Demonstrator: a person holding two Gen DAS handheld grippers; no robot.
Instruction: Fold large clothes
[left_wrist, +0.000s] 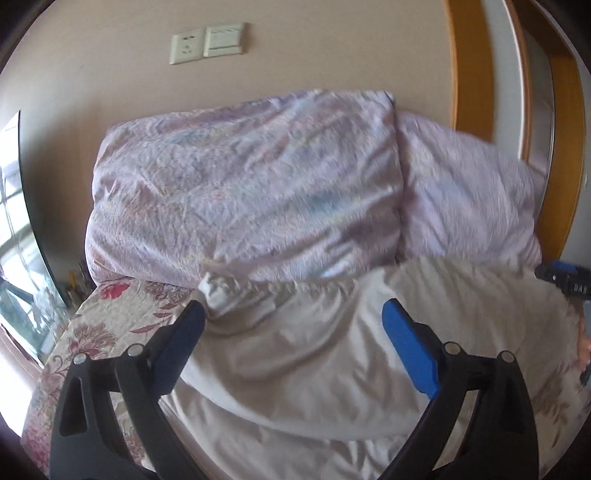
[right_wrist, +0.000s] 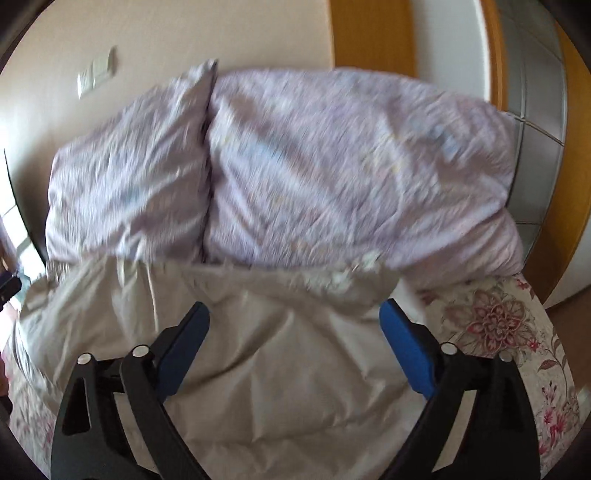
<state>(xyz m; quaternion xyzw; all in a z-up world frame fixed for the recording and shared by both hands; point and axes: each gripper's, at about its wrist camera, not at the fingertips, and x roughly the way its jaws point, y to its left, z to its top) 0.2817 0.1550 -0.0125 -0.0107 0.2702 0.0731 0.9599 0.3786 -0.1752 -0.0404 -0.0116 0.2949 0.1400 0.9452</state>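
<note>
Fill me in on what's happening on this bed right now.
A person holds a two-finger gripper in each hand over a beige garment spread on a floral bedspread. Both the left gripper and the right gripper are open, poised above the cloth and gripping nothing. Two lilac pillows are stacked against the wall behind. The garment lies rumpled, and no neat fold shows yet.

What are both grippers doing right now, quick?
Left gripper: open, holding nothing, above the beige garment.
Right gripper: open, holding nothing, above the same garment.
</note>
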